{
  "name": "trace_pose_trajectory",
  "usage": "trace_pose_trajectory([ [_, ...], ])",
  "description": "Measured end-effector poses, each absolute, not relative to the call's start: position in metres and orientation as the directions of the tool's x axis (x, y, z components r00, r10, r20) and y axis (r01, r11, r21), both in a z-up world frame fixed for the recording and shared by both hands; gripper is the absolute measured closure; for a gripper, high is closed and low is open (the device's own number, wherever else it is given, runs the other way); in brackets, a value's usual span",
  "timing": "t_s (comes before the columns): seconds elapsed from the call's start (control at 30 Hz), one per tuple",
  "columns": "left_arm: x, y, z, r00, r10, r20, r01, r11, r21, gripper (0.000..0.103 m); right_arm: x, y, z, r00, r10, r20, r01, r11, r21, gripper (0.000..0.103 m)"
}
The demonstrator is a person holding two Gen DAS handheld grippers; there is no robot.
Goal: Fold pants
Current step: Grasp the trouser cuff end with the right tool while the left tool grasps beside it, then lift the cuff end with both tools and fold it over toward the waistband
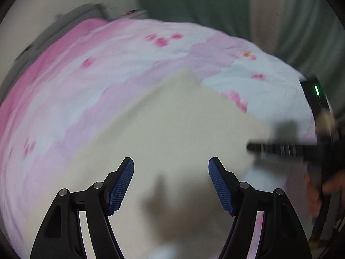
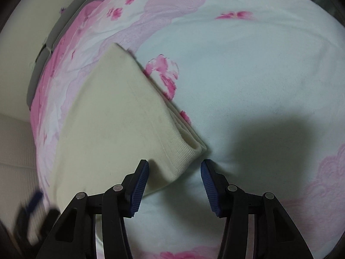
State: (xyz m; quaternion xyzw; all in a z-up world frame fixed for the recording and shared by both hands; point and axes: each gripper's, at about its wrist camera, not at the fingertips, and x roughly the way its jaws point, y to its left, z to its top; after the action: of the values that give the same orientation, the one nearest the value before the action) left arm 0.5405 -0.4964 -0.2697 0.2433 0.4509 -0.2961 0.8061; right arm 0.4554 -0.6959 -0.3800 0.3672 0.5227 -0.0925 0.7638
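Observation:
Cream pants (image 2: 112,116) lie folded flat on a pink and white flowered bedsheet (image 2: 248,64); their ribbed band (image 2: 183,153) points at my right gripper. My right gripper (image 2: 174,168) is open, just above the band's corner, holding nothing. In the blurred left wrist view the pants (image 1: 172,125) fill the middle. My left gripper (image 1: 171,168) is open above them, empty. The right gripper also shows in the left wrist view (image 1: 280,147), at the right edge.
The bedsheet (image 1: 75,82) covers a bed. A grey headboard or frame (image 2: 43,60) and a pale wall run along the bed's left side. Green curtains (image 1: 194,0) hang behind the bed. A shadow falls on the sheet at the right.

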Motion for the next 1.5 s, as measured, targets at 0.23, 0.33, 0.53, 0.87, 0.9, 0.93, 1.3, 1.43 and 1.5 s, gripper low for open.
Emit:
trace_pose_trajectory([
  [0.23, 0.660, -0.568, -0.289, 0.212, -0.300, -0.930, 0.805, 0.593, -0.007, 0.032, 0.454, -0.687, -0.388, 0.496, 0.224, -0.839, 0.543, 0.674, 0.501, 0.051],
  [0.33, 0.695, -0.587, -0.304, 0.128, -0.294, -0.947, 0.827, 0.559, -0.062, 0.032, 0.453, -0.686, -0.391, 0.522, 0.223, -0.823, 0.551, 0.649, 0.525, 0.051],
  [0.53, 0.738, -0.617, -0.336, -0.053, -0.267, -0.962, 0.831, 0.523, -0.190, 0.032, 0.449, -0.690, -0.396, 0.562, 0.216, -0.798, 0.588, 0.574, 0.570, 0.051],
  [0.87, 0.738, -0.638, -0.367, -0.156, -0.219, -0.963, 0.853, 0.462, -0.243, 0.048, 0.446, -0.694, -0.402, 0.574, 0.225, -0.787, 0.607, 0.528, 0.594, 0.051],
  [0.9, 0.741, -0.638, -0.367, -0.154, -0.226, -0.962, 0.846, 0.473, -0.247, 0.058, 0.446, -0.695, -0.403, 0.578, 0.229, -0.784, 0.608, 0.520, 0.600, 0.051],
  [0.93, 0.745, -0.636, -0.365, -0.161, -0.242, -0.957, 0.832, 0.488, -0.264, 0.062, 0.447, -0.696, -0.406, 0.581, 0.232, -0.780, 0.612, 0.508, 0.607, 0.051],
  [1.3, 0.757, -0.630, -0.313, -0.143, -0.383, -0.913, 0.820, 0.471, -0.326, 0.085, 0.457, -0.709, -0.378, 0.600, 0.174, -0.781, 0.623, 0.511, 0.592, 0.087],
  [1.43, 0.761, -0.649, -0.327, -0.143, -0.288, -0.947, 0.833, 0.482, -0.273, 0.085, 0.470, -0.708, -0.365, 0.574, 0.136, -0.807, 0.613, 0.582, 0.534, 0.087],
  [1.5, 0.757, -0.656, -0.327, -0.130, -0.253, -0.959, 0.858, 0.456, -0.237, 0.085, 0.471, -0.711, -0.372, 0.563, 0.166, -0.810, 0.626, 0.554, 0.549, 0.087],
])
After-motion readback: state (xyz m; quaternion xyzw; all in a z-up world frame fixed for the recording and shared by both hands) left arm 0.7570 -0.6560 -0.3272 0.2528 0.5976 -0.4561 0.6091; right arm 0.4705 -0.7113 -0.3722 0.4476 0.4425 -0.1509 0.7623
